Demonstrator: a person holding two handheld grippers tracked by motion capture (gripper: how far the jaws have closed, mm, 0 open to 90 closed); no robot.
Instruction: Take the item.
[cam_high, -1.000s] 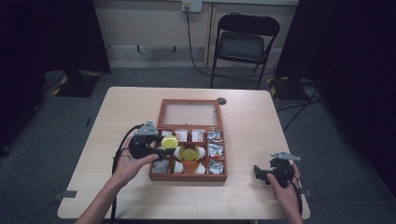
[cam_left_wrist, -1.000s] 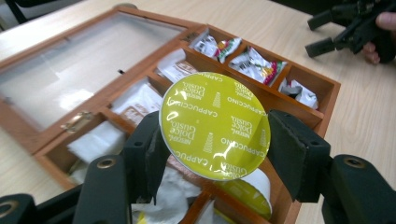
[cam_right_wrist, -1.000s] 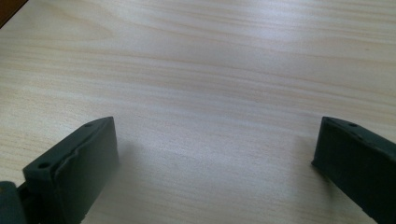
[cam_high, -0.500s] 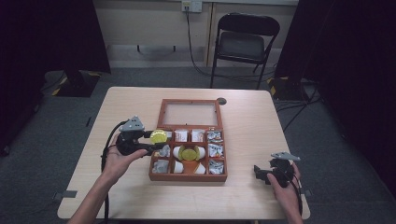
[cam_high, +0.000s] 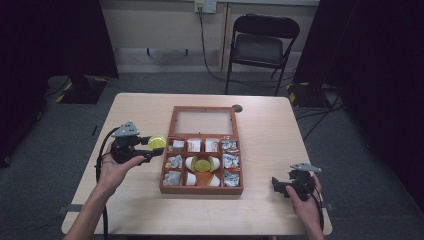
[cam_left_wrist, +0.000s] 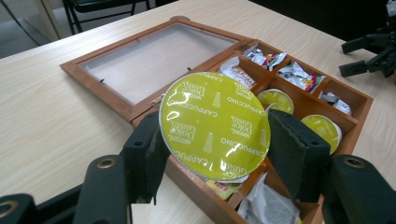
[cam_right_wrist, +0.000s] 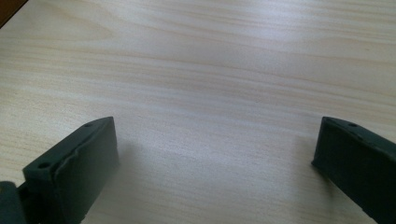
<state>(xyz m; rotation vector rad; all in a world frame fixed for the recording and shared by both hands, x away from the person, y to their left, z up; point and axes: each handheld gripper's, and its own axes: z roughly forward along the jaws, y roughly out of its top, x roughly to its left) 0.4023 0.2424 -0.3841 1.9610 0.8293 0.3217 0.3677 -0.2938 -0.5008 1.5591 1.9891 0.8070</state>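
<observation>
- we hold the left gripper (cam_high: 150, 149) with jaws clamped on the yellow capsule (cam_left_wrist: 215, 125) — keep it level, clear of the box (cam_high: 170, 187).
- right gripper (cam_high: 282, 186) jaws apart, resting on the surface (cam_right_wrist: 210, 70).

A compartmented wooden box (cam_high: 201, 189) sits mid-table (cam_high: 270, 135), lid (cam_high: 202, 121) laid open behind it, capsules (cam_high: 202, 163) and sachets (cam_high: 229, 161) inside; a folding chair (cam_high: 260, 47) stands beyond the table's far edge.
</observation>
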